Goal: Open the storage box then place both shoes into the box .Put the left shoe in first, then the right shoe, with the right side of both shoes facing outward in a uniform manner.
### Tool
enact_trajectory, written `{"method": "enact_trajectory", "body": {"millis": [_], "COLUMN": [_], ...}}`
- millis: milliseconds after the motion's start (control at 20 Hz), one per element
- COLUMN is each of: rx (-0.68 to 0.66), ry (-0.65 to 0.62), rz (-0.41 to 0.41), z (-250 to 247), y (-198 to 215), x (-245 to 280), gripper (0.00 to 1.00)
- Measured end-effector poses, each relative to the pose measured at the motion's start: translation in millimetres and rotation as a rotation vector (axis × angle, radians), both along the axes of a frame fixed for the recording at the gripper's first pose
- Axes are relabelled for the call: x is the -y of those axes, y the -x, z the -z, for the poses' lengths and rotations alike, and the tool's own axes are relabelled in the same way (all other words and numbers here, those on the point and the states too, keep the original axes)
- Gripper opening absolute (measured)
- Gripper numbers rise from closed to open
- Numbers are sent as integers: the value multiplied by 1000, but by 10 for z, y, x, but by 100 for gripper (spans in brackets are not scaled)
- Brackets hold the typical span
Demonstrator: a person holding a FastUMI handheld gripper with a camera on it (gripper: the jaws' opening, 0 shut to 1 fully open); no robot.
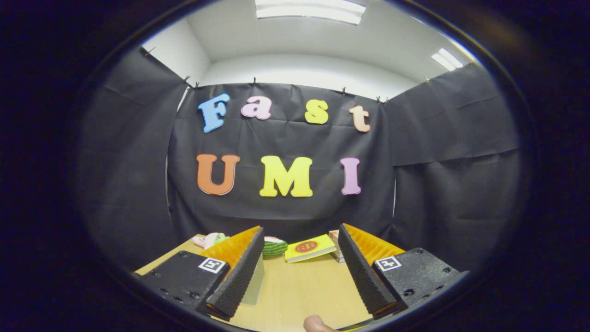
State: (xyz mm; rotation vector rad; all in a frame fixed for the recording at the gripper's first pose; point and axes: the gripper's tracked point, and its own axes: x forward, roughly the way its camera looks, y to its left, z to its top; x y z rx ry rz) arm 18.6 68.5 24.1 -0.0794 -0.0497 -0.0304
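My gripper (300,228) is held level above a light wooden table (299,290), open, with a wide gap and nothing between its fingers. A pale, whitish boxy object (256,282) stands on the table close against the inner side of the left finger; most of it is hidden, so I cannot tell what it is. Beyond the left fingertip, at the table's back edge, lies a small pink and green item (209,240), perhaps a shoe. A green striped item (275,248) lies beside it, just past the left fingertip.
A flat yellow booklet with a red oval (309,248) lies at the back between the fingertips. A small pinkish box (335,240) sits next to it by the right fingertip. A person's fingertip (315,324) shows below the fingers. Black cloth walls close the booth.
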Motion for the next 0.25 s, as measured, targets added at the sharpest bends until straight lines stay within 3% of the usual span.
{"method": "enact_trajectory", "body": {"millis": [250], "rx": [-23], "ry": [-12], "rz": [-19], "z": [85], "y": [43], "x": [-18], "gripper": [100]}}
